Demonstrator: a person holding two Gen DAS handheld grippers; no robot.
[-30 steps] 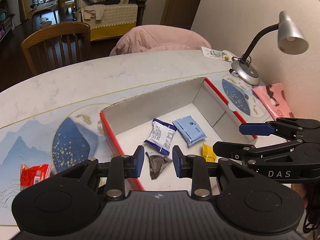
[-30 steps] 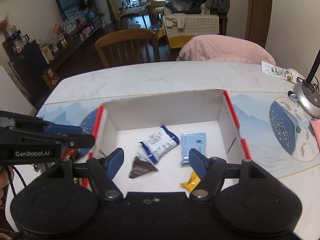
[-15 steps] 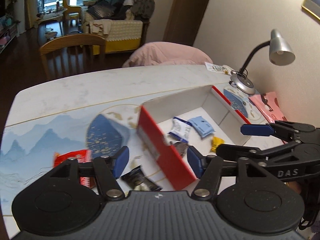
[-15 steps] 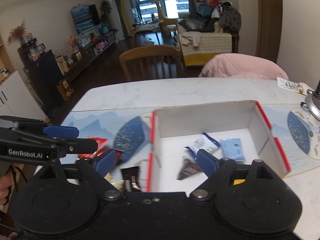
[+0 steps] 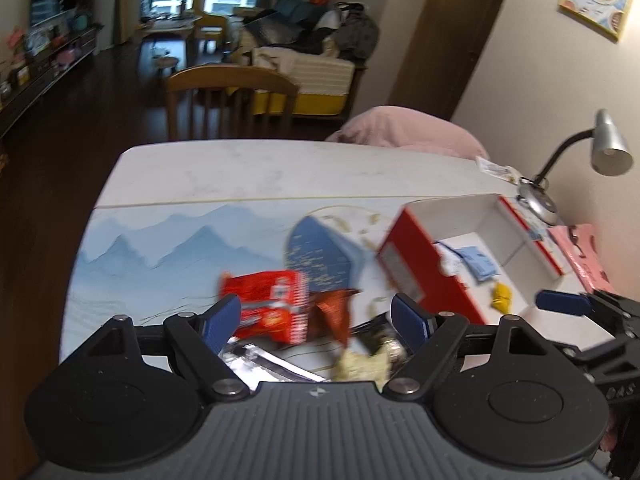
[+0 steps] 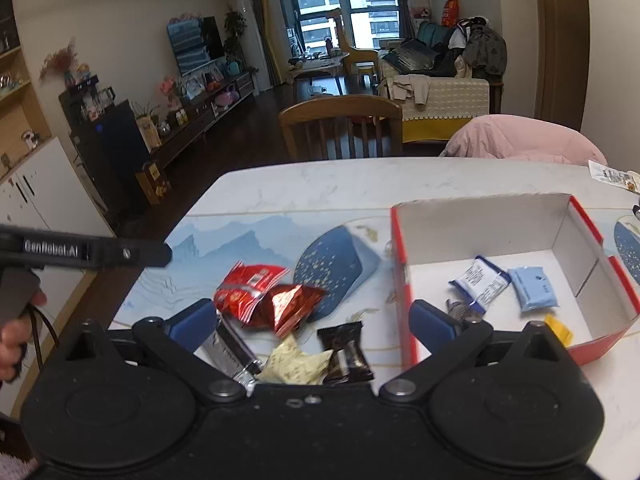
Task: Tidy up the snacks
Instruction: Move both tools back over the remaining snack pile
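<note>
A red and white box [image 6: 560, 220] [image 5: 412, 256] sits on the table and holds a blue-white packet [image 6: 480, 282], a light blue packet [image 6: 534, 288], a dark packet [image 6: 460, 310] and a yellow packet [image 6: 558, 330]. Loose snacks lie left of it: a red packet [image 6: 244, 284] [image 5: 268, 300], a dark red packet [image 6: 292, 306], a cream packet [image 6: 296, 364], a black packet [image 6: 346, 354] and a silver bar [image 6: 230, 350]. My left gripper [image 5: 316, 318] is open above these snacks. My right gripper [image 6: 312, 322] is open above them too.
A patterned blue mat [image 6: 224, 244] covers the marble table. A desk lamp [image 5: 576, 160] and a pink item [image 5: 584, 252] stand right of the box. A wooden chair [image 6: 340, 128] and a pink-covered chair [image 6: 520, 140] stand at the far edge.
Both grippers have swung left from over the box to over the loose snacks. The left gripper's jaws have opened wider.
</note>
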